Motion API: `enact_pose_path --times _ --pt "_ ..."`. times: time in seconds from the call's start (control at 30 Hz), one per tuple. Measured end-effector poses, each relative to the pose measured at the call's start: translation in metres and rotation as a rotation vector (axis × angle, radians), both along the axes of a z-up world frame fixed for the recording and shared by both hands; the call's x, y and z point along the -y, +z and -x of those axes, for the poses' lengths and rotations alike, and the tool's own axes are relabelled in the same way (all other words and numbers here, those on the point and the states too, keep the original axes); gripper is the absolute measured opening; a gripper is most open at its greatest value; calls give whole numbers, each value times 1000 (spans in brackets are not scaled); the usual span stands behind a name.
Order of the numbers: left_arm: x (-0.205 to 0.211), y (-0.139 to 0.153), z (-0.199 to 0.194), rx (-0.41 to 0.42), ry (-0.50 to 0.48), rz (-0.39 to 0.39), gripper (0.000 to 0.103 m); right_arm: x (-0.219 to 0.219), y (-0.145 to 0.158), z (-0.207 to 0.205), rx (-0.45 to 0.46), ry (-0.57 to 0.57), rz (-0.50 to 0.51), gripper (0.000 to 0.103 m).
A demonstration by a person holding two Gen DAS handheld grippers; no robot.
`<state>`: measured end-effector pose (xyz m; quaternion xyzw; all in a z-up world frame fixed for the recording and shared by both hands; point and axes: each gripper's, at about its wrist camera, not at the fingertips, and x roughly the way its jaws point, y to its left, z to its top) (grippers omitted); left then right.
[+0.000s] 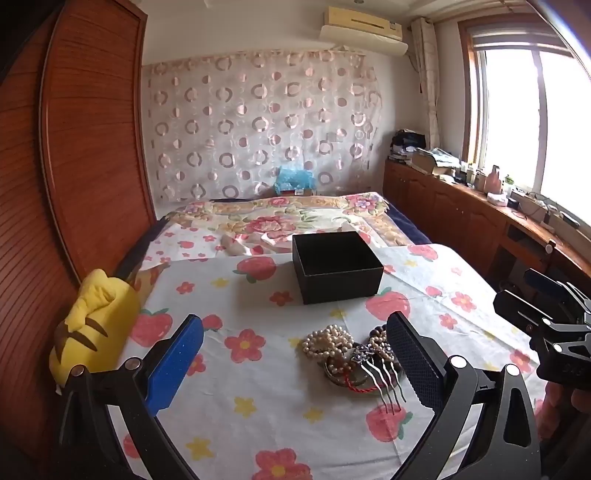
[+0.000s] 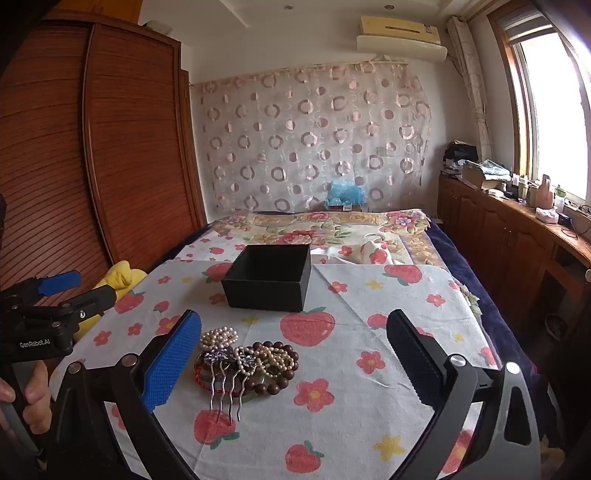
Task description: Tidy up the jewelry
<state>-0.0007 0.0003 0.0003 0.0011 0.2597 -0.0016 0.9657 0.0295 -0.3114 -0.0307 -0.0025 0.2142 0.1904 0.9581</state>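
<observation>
Yellow plush (image 1: pixel 94 325), wood wardrobe (image 1: pixel 92 129), AC unit (image 1: pixel 364 31), window (image 1: pixel 532 122).

L gripper (image 1: pixel 295 363) open wide, R gripper (image 2: pixel 293 360) same (both hovering)

From my left wrist, my right finger pad (image 1: pixel 413 360) covers the right side of the jewelry pile (image 1: pixel 351 354), hiding most of the dark wooden bead bracelet (image 1: pixel 378 334). The black box (image 1: pixel 337 266) shows only part of its inside; its floor is hidden by the near wall. From my right wrist, my left hand (image 2: pixel 27 391) is cut off by the edge. Small items along the windowsill (image 2: pixel 532 190) are too small to identify.
</observation>
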Motion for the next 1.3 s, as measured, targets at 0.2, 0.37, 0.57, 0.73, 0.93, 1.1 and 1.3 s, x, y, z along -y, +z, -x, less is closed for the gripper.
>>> enact_pose_path --times 0.2,0.37,0.57,0.73,0.93,1.1,1.3 --pt "0 0 0 -3 0 -5 96 1 0 0 -2 0 -3 101" --pt "-1 0 0 0 0 -4 96 -1 1 1 0 1 2 101" --pt "4 6 1 3 -3 -5 96 0 1 1 -2 -1 -6 101" --pt "6 11 -1 8 -4 -2 96 0 2 1 0 0 -8 101" --pt "9 8 -1 14 -8 -4 96 1 2 1 0 1 -11 101" --pt "9 9 0 18 -12 -3 96 0 2 1 0 2 -11 101" --pt "8 9 1 18 -12 -2 96 0 2 2 -1 2 -13 101"
